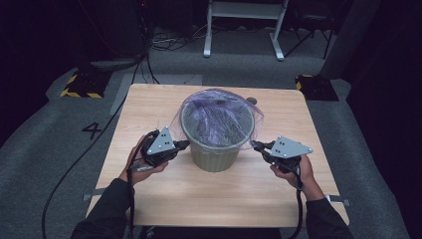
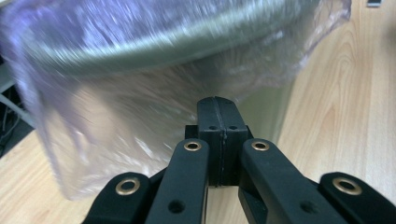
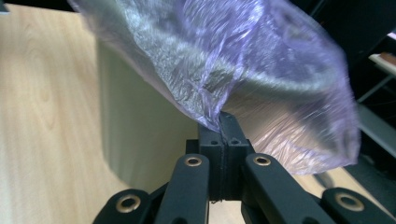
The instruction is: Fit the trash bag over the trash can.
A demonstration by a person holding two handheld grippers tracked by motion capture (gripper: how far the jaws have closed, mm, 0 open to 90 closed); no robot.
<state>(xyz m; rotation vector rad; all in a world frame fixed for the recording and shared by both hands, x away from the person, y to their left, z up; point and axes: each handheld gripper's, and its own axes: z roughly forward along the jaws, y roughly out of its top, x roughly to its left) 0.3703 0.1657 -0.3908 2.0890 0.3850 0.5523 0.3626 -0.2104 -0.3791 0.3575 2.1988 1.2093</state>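
An olive-green waste bin (image 1: 214, 160) stands in the middle of the wooden table (image 1: 164, 199). A thin purple plastic bag (image 1: 219, 112) lines it and folds over the rim. My left gripper (image 1: 186, 144) is at the bin's left side, jaws shut, with the bag's hanging film (image 2: 116, 140) running into the tips of the left gripper (image 2: 217, 100). At the bin's right side, my right gripper (image 1: 254, 145) is shut too. In the right gripper view the bag's edge (image 3: 205, 93) creases into the closed tips of the right gripper (image 3: 220, 116).
Grey carpet surrounds the table. A white frame (image 1: 244, 30) stands on the floor beyond the far edge, with cables beside it. Black-and-yellow floor blocks (image 1: 82, 84) lie at both far corners. Bare tabletop lies in front of the bin.
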